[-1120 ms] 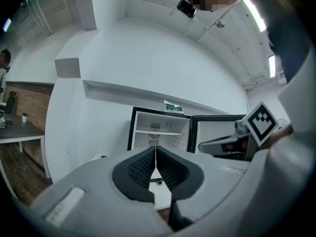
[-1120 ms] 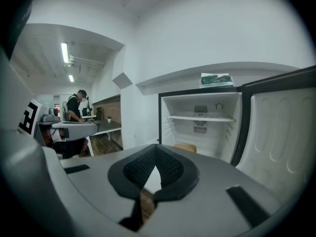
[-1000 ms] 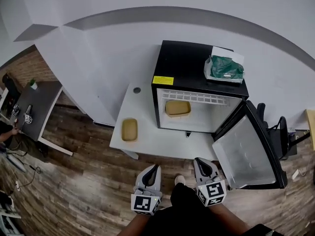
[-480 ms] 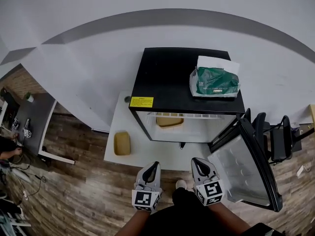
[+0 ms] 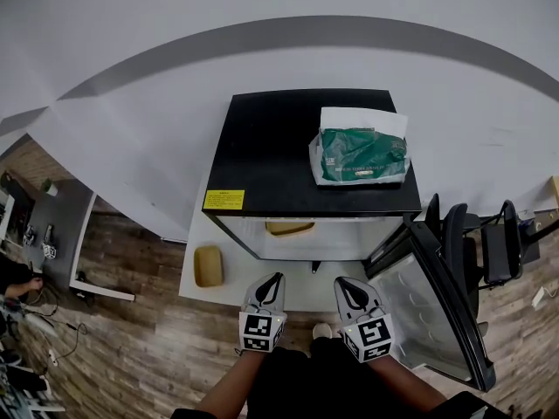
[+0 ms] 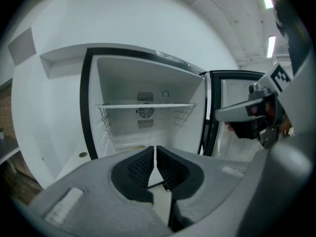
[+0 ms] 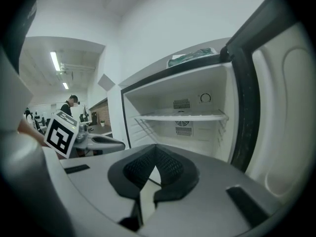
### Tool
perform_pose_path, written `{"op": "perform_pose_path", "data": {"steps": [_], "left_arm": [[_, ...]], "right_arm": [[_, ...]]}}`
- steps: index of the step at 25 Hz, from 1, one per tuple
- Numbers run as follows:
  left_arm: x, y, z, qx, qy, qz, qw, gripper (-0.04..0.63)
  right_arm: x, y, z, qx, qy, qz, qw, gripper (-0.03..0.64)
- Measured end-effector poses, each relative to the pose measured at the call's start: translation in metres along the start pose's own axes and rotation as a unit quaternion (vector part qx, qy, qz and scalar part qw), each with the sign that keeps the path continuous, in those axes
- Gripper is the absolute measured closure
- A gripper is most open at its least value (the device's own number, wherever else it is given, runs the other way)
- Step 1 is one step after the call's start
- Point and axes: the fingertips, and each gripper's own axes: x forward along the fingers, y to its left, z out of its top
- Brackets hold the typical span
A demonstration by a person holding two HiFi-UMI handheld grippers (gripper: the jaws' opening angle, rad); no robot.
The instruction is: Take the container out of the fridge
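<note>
Item 1: fridge (image 5: 297, 142), black-topped, standing on a white table (image 5: 194, 234) against the wall. Its door (image 5: 437, 299) is swung wide open to your right.

Item 2: container (image 5: 290, 228), tan and shallow. It lies inside the fridge on the floor of the compartment, below the wire shelf (image 6: 145, 105), and nothing touches it.

Item 3: 1 more tan container (image 5: 208, 266), out on the table just left of the fridge.

Item 4: green packet (image 5: 361, 157) on white paper, lying on the fridge top toward its right side.

Item 5: your left gripper (image 5: 273, 279), level with the table's front edge and pointing into the open compartment. Its jaws are closed together with nothing between them.

Item 6: your right gripper (image 5: 347, 285), beside the left and near the open door. It also faces the compartment, with its fingers (image 7: 165, 164) meeting at the tips and holding nothing.

Item 7: 2 dark chairs (image 5: 489, 243) behind the door.
</note>
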Motion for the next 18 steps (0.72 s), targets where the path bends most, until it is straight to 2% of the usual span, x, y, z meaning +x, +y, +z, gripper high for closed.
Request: {"op": "perform_pose_path", "data": {"steps": [9,18], "left_arm": [[0.074,0.020,-0.022,0.063,0.053,-0.036,0.9959,0.575],[0.119,0.020,-0.024,0.095,0.064,-0.086,0.9898,0.568]], "right_arm": [[0.001,-0.012,0.003,0.017,0.003,-0.033,0.999,0.618],[0.006,-0.018,0.007,0.036,0.011,-0.070,0.997,0.618]]}}
